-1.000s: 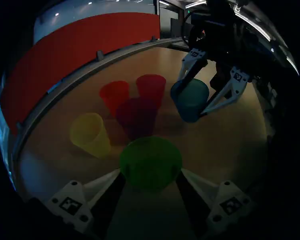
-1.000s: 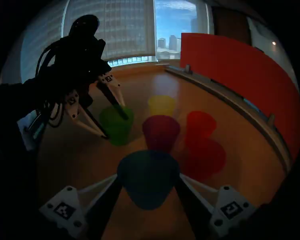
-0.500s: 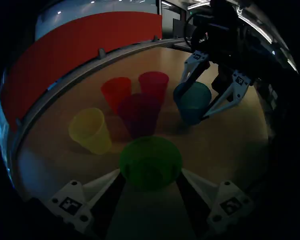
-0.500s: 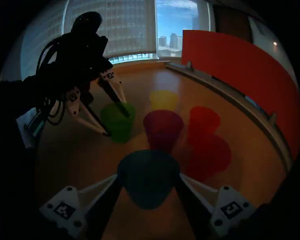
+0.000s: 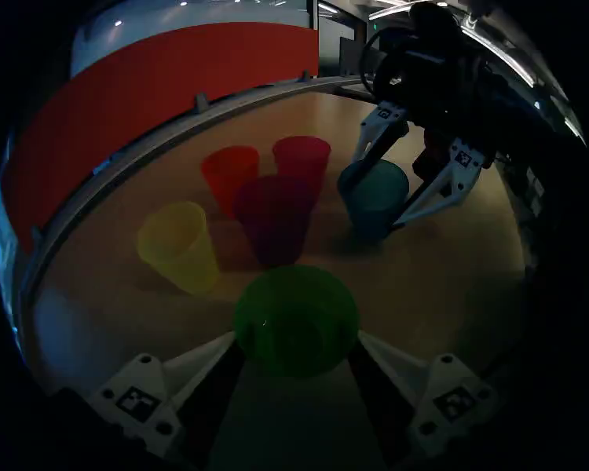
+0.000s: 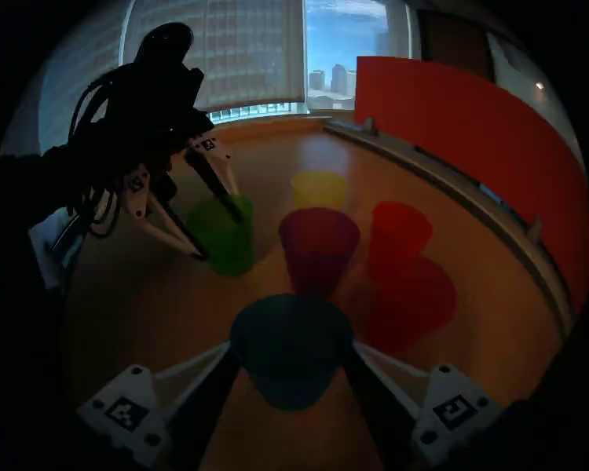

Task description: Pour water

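Note:
My left gripper [image 5: 297, 339] is shut on a green cup [image 5: 296, 314], held upright close to the camera. Farther off at the upper right, my right gripper [image 5: 373, 202] is shut on a teal cup [image 5: 375, 188], which is upright and low by the wooden tabletop [image 5: 451, 267]. In the right gripper view the teal cup [image 6: 290, 345] sits between the right gripper [image 6: 290, 357] fingers. The left gripper [image 6: 220, 235] grips the green cup [image 6: 225, 235] at the left, under a dark hand. I cannot tell whether either cup holds water.
Several loose cups stand between the grippers: yellow [image 5: 177, 245], red [image 5: 230, 177], crimson [image 5: 301, 161] and dark maroon [image 5: 275, 216]. A red partition [image 5: 137, 86] on a grey rail borders the table's far edge. Windows [image 6: 239, 55] lie beyond the table.
The right gripper's teal cup has come from a slight tilt to upright and settled a little lower and farther off. The green cup has shifted slightly in the right gripper view.

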